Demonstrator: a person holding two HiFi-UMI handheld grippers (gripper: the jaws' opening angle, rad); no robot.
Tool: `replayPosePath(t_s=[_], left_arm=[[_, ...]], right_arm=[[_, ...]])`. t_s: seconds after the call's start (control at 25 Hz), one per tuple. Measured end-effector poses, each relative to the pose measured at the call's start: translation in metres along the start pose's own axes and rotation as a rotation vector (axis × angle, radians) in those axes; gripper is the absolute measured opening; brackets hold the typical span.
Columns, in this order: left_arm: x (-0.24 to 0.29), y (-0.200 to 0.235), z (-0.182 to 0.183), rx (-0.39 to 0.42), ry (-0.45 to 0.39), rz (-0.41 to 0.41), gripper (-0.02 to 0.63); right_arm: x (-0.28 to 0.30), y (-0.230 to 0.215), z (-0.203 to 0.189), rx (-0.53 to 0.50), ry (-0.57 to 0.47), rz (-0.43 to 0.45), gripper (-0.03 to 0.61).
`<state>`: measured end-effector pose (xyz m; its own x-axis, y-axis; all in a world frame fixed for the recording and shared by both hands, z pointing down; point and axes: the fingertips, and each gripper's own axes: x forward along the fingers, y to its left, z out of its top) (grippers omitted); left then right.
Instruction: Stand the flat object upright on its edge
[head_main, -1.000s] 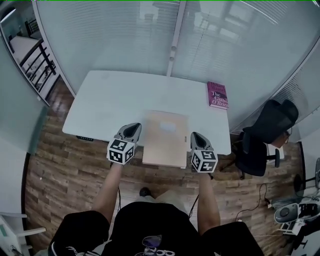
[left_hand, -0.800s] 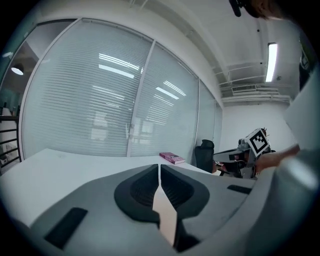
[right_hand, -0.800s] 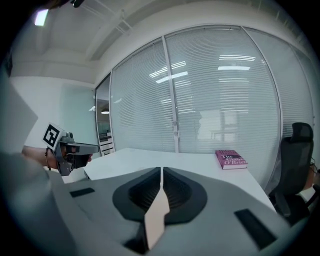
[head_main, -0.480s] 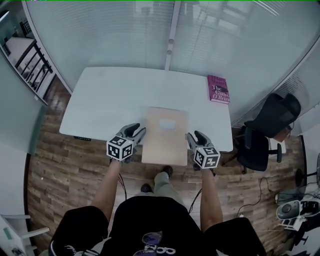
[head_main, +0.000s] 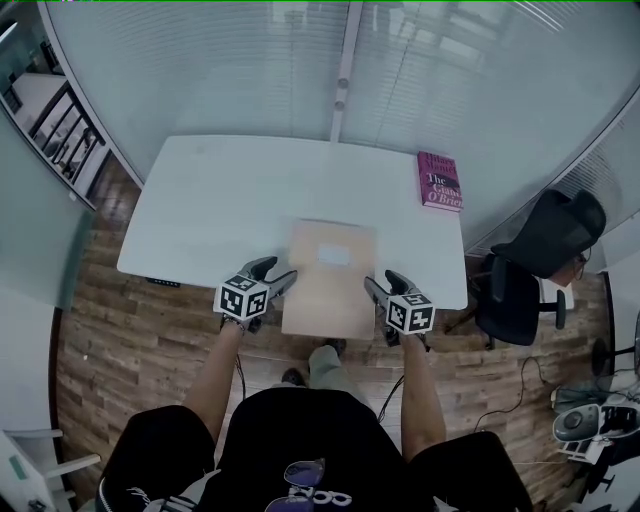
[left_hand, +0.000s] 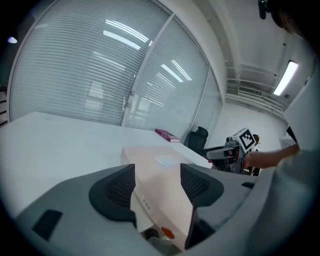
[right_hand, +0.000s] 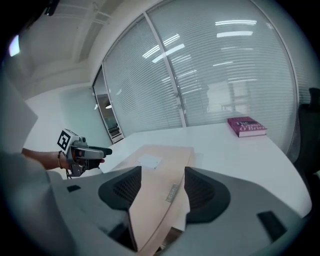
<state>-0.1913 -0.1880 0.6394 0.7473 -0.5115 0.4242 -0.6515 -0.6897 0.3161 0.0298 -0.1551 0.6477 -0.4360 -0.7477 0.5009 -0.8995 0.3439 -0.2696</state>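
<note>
**Near to far.** Nearest the person, the left gripper (head_main: 275, 272) and right gripper (head_main: 383, 283) are flanking the near corners of the flat parcel (head_main: 330, 290). Both pairs of jaws have just been opening and are standing wide, each with a corner of the parcel lying between the pads, unpressed. The tan, card-like parcel is lying flat on the white counter (head_main: 220, 200), its near end appearing to overhang the front edge. It is probably light, fairly stiff and smooth-faced, so pinching its overhanging end from both sides at once is looking safest for tipping it up. Farther back, a pink book (head_main: 439, 181) is lying near the right corner.
</note>
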Motion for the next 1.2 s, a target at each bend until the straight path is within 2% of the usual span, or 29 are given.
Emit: replayPosePath(t_s=[0.2, 0.56, 0.8, 1.2], left_arm=[[0.015, 0.012, -0.014, -0.094, 0.043, -0.02, 0.311], [0.045, 0.018, -0.036, -0.192, 0.119, -0.073, 0.331], [0.054, 0.013, -0.052, -0.242, 0.156, -0.1, 0.331], [0.059, 0.014, -0.049, -0.26, 0.18, -0.097, 0.331]], right_arm=[[0.016, -0.01, -0.016, 0.076, 0.064, 0.042, 0.287], [0.046, -0.02, -0.037, 0.182, 0.133, 0.1, 0.289], [0.051, -0.017, -0.053, 0.352, 0.162, 0.191, 0.288], [0.054, -0.022, -0.054, 0.33, 0.16, 0.18, 0.287]])
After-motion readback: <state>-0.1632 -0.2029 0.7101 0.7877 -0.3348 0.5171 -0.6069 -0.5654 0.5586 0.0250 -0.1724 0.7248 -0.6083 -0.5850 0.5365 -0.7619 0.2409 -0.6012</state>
